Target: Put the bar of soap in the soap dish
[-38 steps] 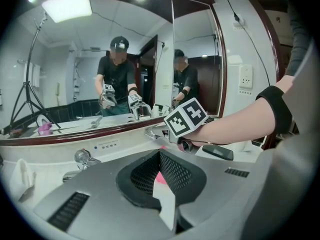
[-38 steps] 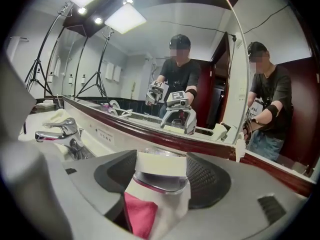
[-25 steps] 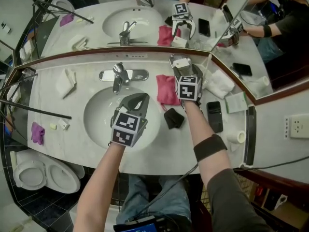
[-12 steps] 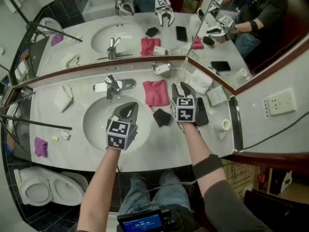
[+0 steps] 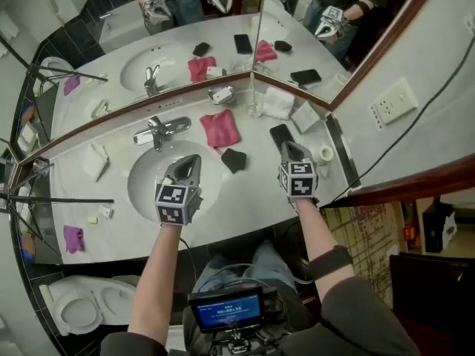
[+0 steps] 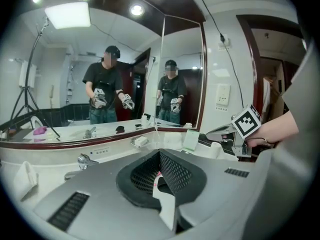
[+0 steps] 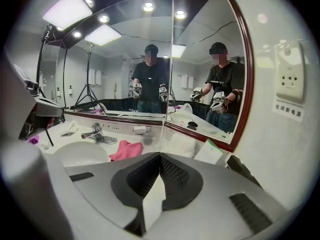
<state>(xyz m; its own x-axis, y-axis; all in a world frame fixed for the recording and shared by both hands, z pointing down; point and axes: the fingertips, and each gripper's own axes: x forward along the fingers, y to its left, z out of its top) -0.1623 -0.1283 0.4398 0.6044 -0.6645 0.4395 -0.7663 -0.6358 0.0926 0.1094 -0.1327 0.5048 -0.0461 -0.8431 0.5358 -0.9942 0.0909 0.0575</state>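
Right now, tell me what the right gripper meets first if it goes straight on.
Probably the black phone just beyond the right gripper; if it clears that, the white towel. Depth is unclear.

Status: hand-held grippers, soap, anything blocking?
Left hand-held gripper shut, empty; right hand-held gripper just closed, empty. Soap in soap dish. Nothing blocking.

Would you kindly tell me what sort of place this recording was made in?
A bathroom, possibly a hotel one. A pale vanity counter holds a sunken sink with a chrome faucet, wall mirrors meet in the corner behind it, and a toilet stands beside the counter.
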